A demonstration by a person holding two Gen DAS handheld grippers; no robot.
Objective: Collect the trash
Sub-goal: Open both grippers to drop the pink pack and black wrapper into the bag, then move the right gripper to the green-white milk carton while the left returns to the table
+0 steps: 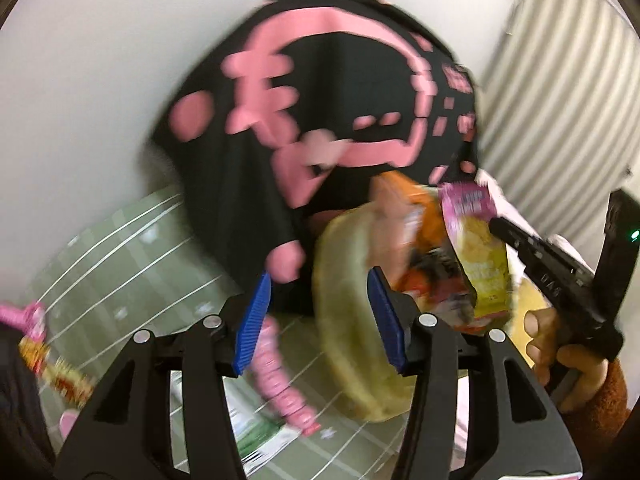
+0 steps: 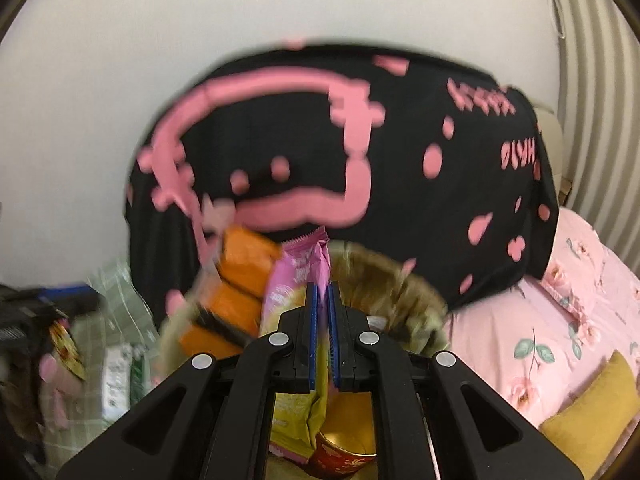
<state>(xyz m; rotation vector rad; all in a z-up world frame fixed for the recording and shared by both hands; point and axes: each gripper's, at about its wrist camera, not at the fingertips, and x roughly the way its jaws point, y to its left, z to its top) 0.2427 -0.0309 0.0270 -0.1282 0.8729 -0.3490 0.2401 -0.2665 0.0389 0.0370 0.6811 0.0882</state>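
The left gripper stands with its blue pads apart and nothing between them, just in front of the rim of a woven basket that sits on a green checked cloth. The right gripper is clenched on a pink and yellow snack wrapper, its blue pads pressed on the foil, and holds it over the basket; in the left wrist view the same wrapper hangs from the black fingers of the right gripper, with a hand in an orange-brown sleeve behind it. An orange packet stands tilted in the basket beside the wrapper, also seen in the right wrist view. A red and gold can shows below the right gripper's jaws. More litter lies on the green cloth: a pink strip of packets, a green and white packet and a red and yellow wrapper, all blurred. A black cloth with pink print drapes behind the basket, and pink floral bedding with a mustard cushion lies to the right.
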